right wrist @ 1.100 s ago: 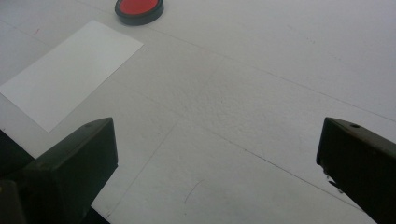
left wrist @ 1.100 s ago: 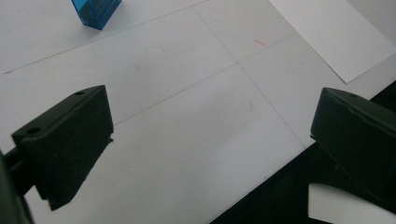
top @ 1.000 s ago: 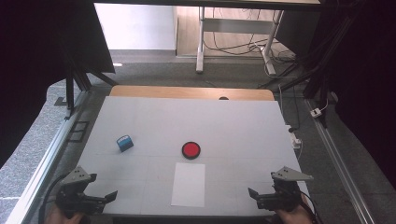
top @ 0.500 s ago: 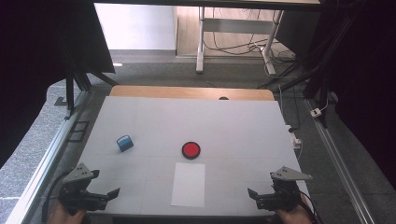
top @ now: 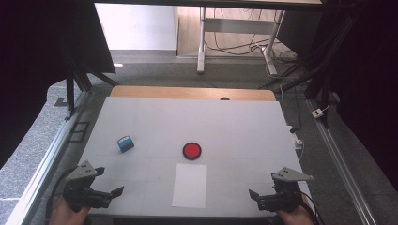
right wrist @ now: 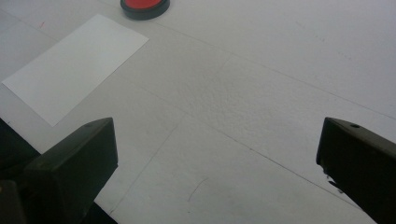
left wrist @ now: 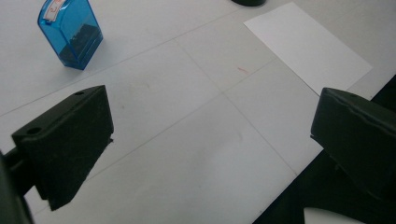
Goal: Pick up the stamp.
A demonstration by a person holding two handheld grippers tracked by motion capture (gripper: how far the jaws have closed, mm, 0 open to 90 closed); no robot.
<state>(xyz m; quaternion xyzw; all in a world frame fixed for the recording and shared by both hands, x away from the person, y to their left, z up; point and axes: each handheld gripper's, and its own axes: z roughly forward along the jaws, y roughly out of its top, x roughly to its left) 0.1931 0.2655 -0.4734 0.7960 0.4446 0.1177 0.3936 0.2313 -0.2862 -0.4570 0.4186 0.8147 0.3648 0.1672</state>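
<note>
Left gripper (top: pixel 115 191) has crept a bit right and forward along the near edge of the table (top: pixel 244 122), further over the white top than a second ago. Most of that shift came in the first half second, with a smaller nudge since. Its tips now sit slightly closer to the sheet of paper (top: pixel 189 184); there's a clear gap between them. Jaw gap looks the same as before, as far as the high view lets me judge.

Grey floor (top: pixel 155 70), dark curtains (top: pixel 42 56)
</note>
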